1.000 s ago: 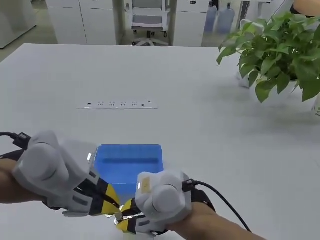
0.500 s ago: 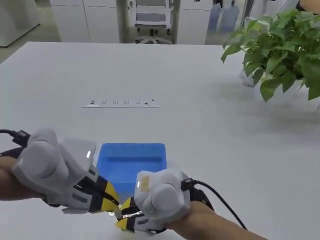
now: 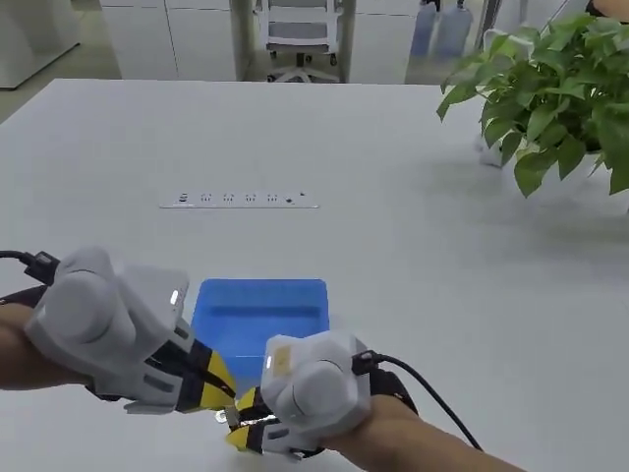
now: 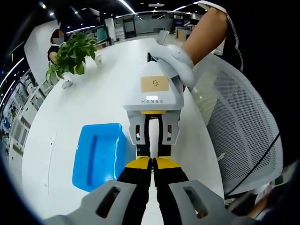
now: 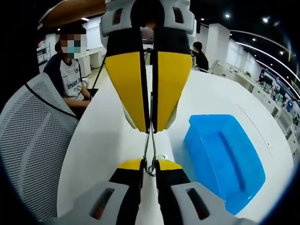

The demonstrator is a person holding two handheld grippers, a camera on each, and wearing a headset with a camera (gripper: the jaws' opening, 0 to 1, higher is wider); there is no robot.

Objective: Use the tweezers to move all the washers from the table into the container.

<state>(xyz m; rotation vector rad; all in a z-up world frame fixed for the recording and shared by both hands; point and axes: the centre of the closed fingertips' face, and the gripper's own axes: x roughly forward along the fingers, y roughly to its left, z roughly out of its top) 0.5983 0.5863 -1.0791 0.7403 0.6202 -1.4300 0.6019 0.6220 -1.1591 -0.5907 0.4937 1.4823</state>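
While my right gripper (image 5: pixel 150 169) and left gripper (image 5: pixel 151 127) meet nose to nose, both clamp the tweezers (image 5: pixel 149 146), likely regripping for better angle; container (image 5: pixel 208 140) sits just right of right gripper; washers unresolvable.

You are facing a wide white table (image 3: pixel 413 246). A power strip (image 3: pixel 239 201) is lying flat near its middle, and a leafy potted plant (image 3: pixel 555 88) is standing at its far right corner. Beyond the far edge an office chair (image 3: pixel 293 29) is waiting in front of white cabinets (image 3: pixel 147 44). A grey mesh chair (image 4: pixel 243 131) is standing by the near edge, with a person (image 5: pixel 70 77) sitting close to it, and ceiling light strips (image 4: pixel 133 7) are shining overhead.
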